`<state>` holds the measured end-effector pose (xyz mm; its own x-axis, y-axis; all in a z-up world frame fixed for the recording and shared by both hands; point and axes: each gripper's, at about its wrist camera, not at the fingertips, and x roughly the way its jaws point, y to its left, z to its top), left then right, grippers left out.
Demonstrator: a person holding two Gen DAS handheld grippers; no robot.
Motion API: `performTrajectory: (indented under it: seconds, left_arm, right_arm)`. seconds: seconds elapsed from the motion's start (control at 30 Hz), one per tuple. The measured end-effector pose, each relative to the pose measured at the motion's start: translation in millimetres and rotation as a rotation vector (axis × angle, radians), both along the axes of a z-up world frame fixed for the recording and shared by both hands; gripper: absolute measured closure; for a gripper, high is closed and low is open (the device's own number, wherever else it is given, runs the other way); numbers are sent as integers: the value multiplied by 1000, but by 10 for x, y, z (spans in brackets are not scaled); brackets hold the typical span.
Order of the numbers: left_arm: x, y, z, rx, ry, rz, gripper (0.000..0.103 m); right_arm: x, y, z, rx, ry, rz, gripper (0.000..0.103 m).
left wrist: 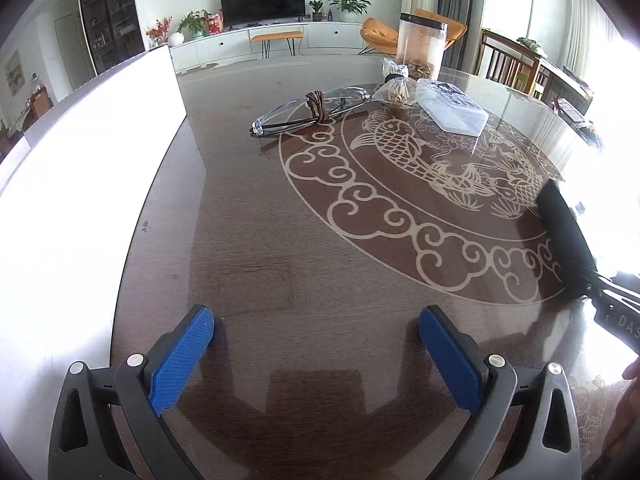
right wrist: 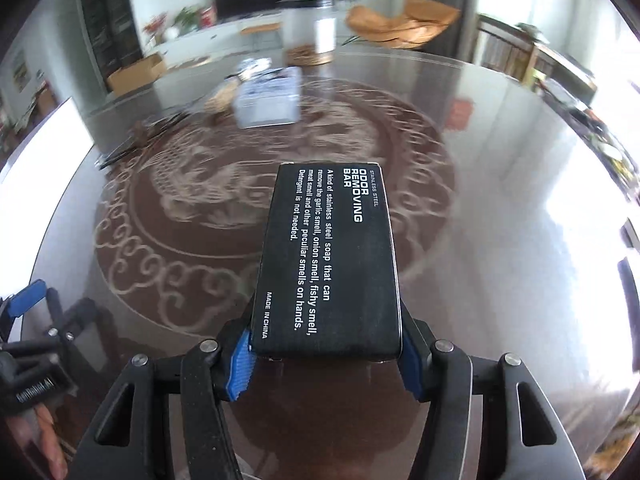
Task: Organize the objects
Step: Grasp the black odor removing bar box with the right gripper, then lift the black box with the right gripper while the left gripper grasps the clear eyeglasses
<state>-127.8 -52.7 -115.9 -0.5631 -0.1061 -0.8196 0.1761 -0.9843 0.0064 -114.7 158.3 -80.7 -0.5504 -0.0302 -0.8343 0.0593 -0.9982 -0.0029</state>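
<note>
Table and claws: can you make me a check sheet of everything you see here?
Surface: round dark table with a pale fish pattern, shiny.
Job's things: black soap box held in the right claw; clear glasses with a brown cord, clear plastic box, clear bag of brown bits, tall clear jar.
Clutter: white board at the table's left edge.
Grippers: left claw open, nothing in it; right claw shut on the box.
Cables: nothing seen.
Surroundings: TV, plants, orange chair, wooden chair.
</note>
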Motion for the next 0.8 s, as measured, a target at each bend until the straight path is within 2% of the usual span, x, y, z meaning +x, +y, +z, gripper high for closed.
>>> performTrajectory:
  seconds: [0.07, 0.1, 0.13, 0.57, 0.63, 0.73, 0.8]
  left_arm:
    - [0, 0, 0, 0, 0, 0, 0]
    - [-2, 0, -1, 0, 0, 0, 0]
    - [-1, 1, -1, 0, 0, 0, 0]
    - [-4, 1, -1, -1, -6, -3, 0]
    - [-35, -11, 10, 5, -41, -18, 0]
    - [-179, -64, 59, 23, -164, -9, 0]
    - [-252, -96, 181, 26, -151, -20, 0]
  right_arm:
    - [-6, 79, -36, 0, 16, -16, 29]
    - [13, 76, -53, 1, 18, -23, 19]
    - [29, 86, -69, 0, 26, -30, 14]
    - [-3, 75, -122, 3, 40, -18, 7]
    - [-2, 76, -121, 3, 40, -18, 7]
    - [-1, 76, -122, 3, 40, -19, 6]
    - [-8, 75, -126, -2, 40, -18, 6]
